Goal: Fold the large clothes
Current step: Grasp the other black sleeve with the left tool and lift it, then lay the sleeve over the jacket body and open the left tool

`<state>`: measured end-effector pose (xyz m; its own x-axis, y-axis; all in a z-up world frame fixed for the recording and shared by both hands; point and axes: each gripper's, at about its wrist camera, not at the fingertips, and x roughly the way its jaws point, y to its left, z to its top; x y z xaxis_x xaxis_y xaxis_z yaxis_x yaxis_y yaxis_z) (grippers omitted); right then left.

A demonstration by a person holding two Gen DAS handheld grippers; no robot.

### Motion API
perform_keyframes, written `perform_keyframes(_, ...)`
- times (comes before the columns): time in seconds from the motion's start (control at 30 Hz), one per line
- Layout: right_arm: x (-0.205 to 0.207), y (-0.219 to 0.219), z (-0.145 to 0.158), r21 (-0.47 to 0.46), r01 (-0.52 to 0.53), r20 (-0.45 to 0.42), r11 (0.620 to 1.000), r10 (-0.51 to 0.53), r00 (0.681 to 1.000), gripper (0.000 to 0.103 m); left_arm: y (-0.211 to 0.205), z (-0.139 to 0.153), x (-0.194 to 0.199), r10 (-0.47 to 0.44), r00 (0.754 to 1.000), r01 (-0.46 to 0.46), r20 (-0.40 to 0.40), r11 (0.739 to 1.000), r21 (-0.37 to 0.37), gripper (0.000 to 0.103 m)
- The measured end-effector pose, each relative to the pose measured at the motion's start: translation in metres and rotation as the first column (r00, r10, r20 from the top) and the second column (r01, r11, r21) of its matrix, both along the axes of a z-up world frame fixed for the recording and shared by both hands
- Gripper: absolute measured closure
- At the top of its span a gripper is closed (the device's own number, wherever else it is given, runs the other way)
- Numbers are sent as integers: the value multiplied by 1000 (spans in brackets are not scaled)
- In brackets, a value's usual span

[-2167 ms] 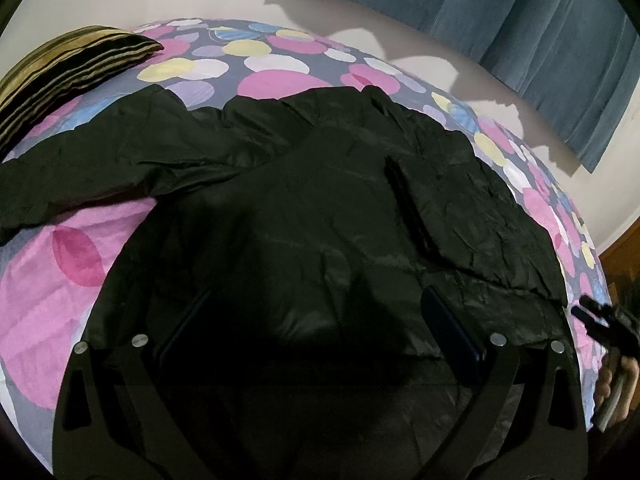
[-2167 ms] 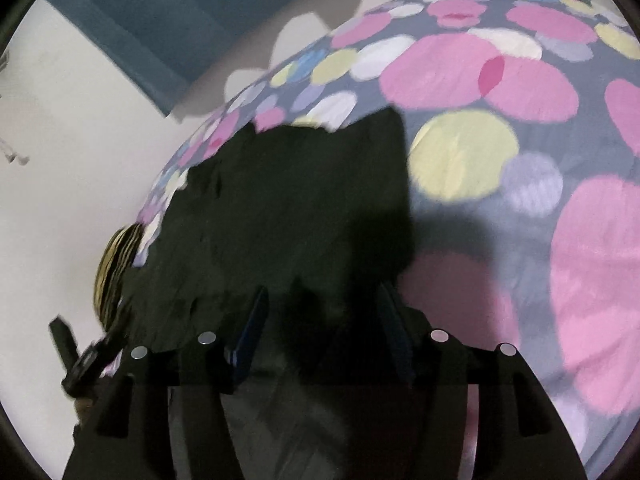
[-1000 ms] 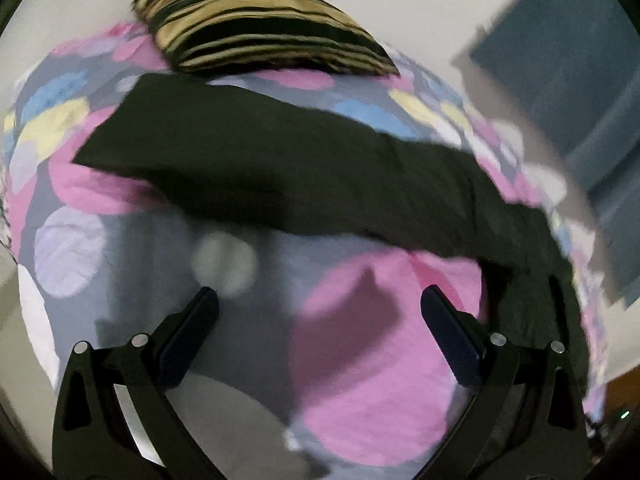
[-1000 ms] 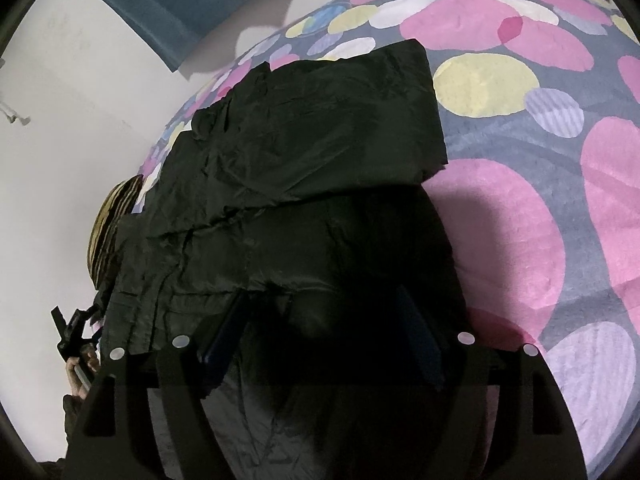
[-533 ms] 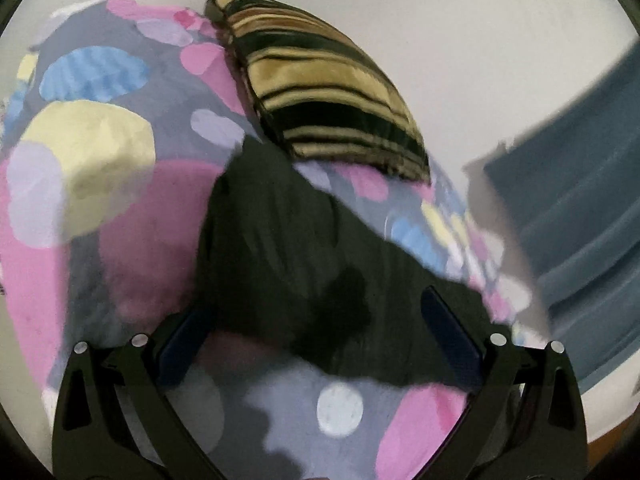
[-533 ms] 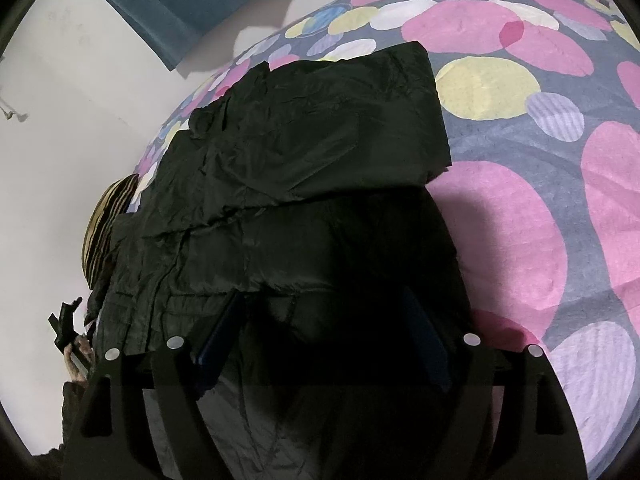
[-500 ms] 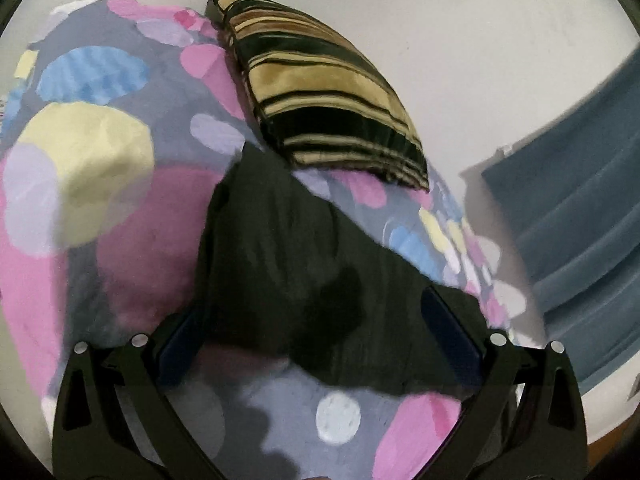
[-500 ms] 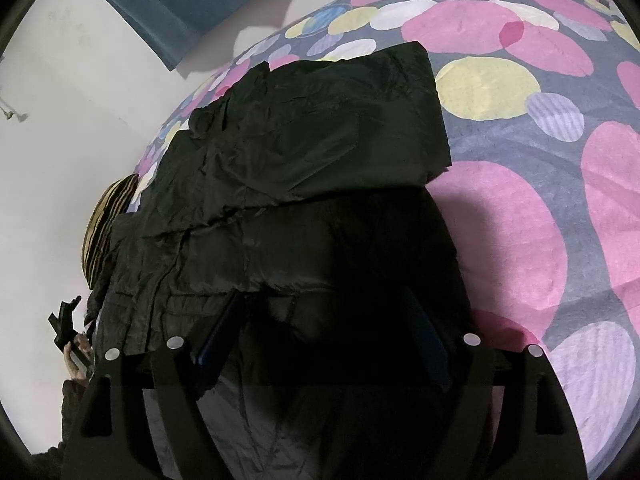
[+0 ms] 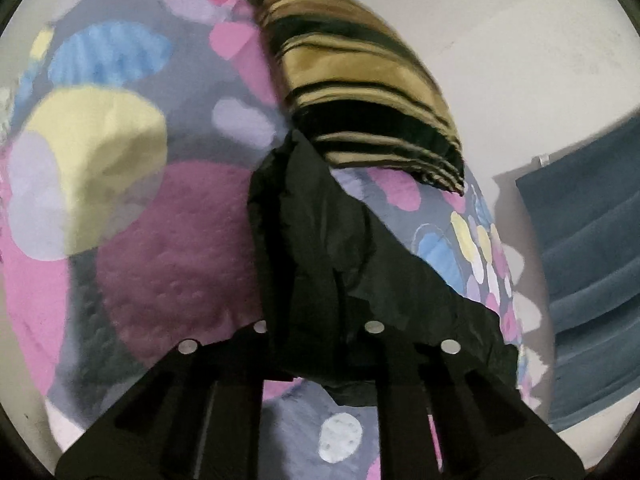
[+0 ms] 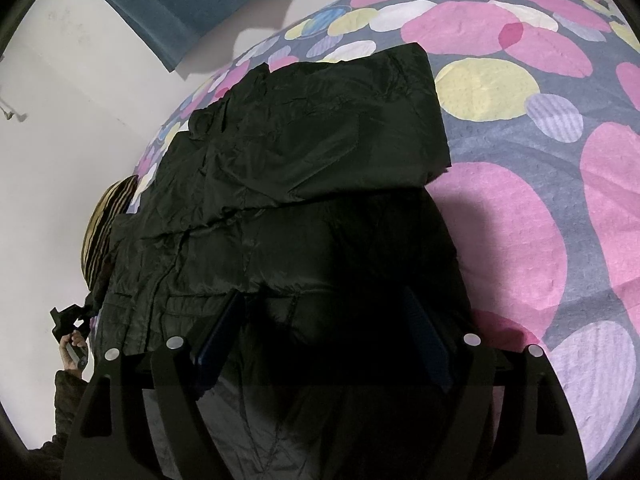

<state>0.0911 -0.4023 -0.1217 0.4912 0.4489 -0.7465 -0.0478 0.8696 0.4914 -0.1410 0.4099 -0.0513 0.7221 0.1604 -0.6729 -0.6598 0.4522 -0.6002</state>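
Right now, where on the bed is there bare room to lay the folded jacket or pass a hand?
Free: the dotted bedspread right of the black jacket in the right wrist view, and the stretch left of the sleeve in the left wrist view. Crowded: the striped pillow touching the sleeve's end.

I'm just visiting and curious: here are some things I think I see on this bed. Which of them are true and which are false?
1. The left gripper is clamped on a sleeve of the black jacket. True.
2. The right gripper has pinched the jacket shut. False: its jaws stand open above the dark fabric.
3. A striped pillow lies at the end of the sleeve. True.
4. The bedspread is plain white. False: it is grey with pink, yellow, blue and lilac spots.
5. The jacket is already folded into a small square. False: it lies spread out, with one sleeve folded across it.
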Motion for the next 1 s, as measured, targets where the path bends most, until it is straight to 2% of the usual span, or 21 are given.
perform_keyframes(0.2, 1, 2, 1, -21, 0, 7, 1000, 0, 1000, 23, -46, 55, 15, -74, 997, 68, 27, 984, 164, 95)
perform_keyframes(0.4, 0, 3, 1, -28, 2, 13, 1000, -2, 1000, 23, -121, 105, 60, -214, 977, 198, 10, 920, 339, 95)
perform_keyframes(0.53, 0, 4, 1, -29, 2, 14, 1000, -2, 1000, 23, -170, 118, 94, -333, 943, 306, 14, 881, 360, 95)
perform_keyframes(0.63, 0, 3, 1, -28, 3, 15, 1000, -2, 1000, 23, -213, 125, 120, -415, 910, 384, -1, 842, 380, 95)
perform_keyframes(1.0, 0, 4, 1, -30, 3, 18, 1000, -2, 1000, 23, -333, 133, 175, -589, 806, 547, -57, 705, 451, 95)
